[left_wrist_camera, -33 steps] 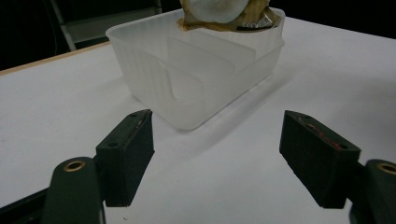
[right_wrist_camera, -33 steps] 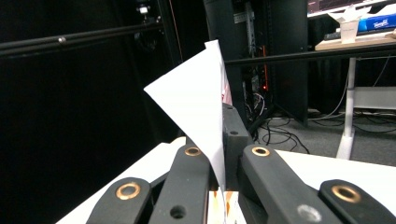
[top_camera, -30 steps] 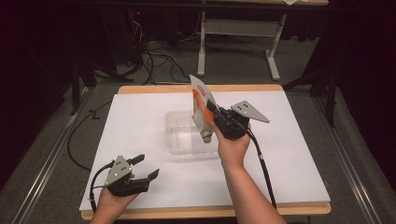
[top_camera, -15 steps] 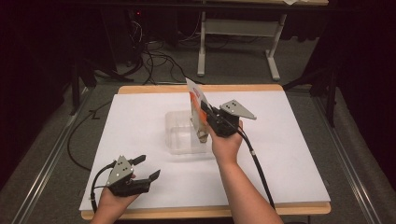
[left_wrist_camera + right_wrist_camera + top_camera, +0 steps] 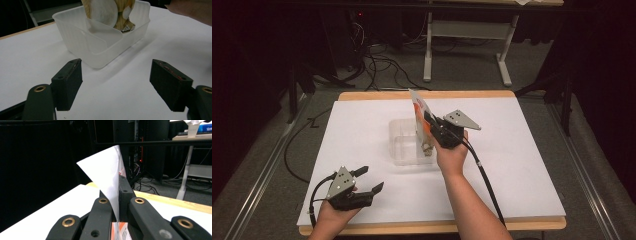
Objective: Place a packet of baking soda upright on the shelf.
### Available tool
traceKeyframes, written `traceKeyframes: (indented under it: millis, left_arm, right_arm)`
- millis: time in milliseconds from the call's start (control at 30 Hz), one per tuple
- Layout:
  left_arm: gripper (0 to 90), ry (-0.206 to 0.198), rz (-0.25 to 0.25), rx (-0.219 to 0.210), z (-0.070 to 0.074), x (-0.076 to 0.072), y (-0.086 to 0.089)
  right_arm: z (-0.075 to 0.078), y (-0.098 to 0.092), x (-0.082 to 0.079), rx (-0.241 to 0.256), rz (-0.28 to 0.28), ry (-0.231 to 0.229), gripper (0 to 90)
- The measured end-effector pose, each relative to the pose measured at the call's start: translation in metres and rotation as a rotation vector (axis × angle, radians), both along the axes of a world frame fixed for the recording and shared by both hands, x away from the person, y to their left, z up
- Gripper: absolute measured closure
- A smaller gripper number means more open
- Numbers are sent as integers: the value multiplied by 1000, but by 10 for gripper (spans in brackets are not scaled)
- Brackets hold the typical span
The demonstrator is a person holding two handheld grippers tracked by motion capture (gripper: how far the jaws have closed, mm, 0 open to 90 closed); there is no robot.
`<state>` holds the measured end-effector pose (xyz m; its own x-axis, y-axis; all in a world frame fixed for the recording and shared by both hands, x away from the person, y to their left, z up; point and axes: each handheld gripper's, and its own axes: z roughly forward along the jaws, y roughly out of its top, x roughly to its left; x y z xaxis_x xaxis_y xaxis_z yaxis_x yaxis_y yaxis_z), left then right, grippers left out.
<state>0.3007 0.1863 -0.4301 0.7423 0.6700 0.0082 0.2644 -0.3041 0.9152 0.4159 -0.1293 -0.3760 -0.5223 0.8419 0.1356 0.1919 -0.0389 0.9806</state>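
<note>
Seen from above: a wooden-edged table (image 5: 532,220) covered by a white sheet (image 5: 522,165), dark floor and cables beyond. Near the sheet's middle, a clear plastic tub (image 5: 404,145), open-topped, translucent walls.

Standing in the tub's right part, a flat snack packet (image 5: 421,117), white with orange print, tilted, its lower end down inside the tub and its upper corner rising well above the rim. In the left gripper view, the packet's lower part (image 5: 110,12) visible behind the tub wall (image 5: 100,42), showing a pale round picture.

Clamped on the packet's upper part, the right gripper (image 5: 434,129), held by a hand reaching from the lower edge; in the right gripper view, both black jaws pressed flat against the white sheet of packet (image 5: 107,172) between them.

At the near left corner of the sheet, the left gripper (image 5: 368,180), jaws wide apart, nothing between them, well apart from the tub and pointing toward it.

Likely risks, as a judgement: packet held only near one edge, so possibly slipping or twisting out of the grip; the light tub, unheld, possibly dragged or tipped should the packet's lower end catch on the wall during lifting or pushing.
</note>
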Motion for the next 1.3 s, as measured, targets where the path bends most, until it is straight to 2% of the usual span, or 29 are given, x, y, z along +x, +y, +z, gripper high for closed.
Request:
traceKeyframes:
  millis: [433,1300]
  left_arm:
    - [267,2,-2,0,0,0,-1]
    - [267,0,-10,3,0,0,-2]
  right_arm:
    - [-6,0,-4,1,2,-1,900]
    - [-19,-3,-15,17,7,42,897]
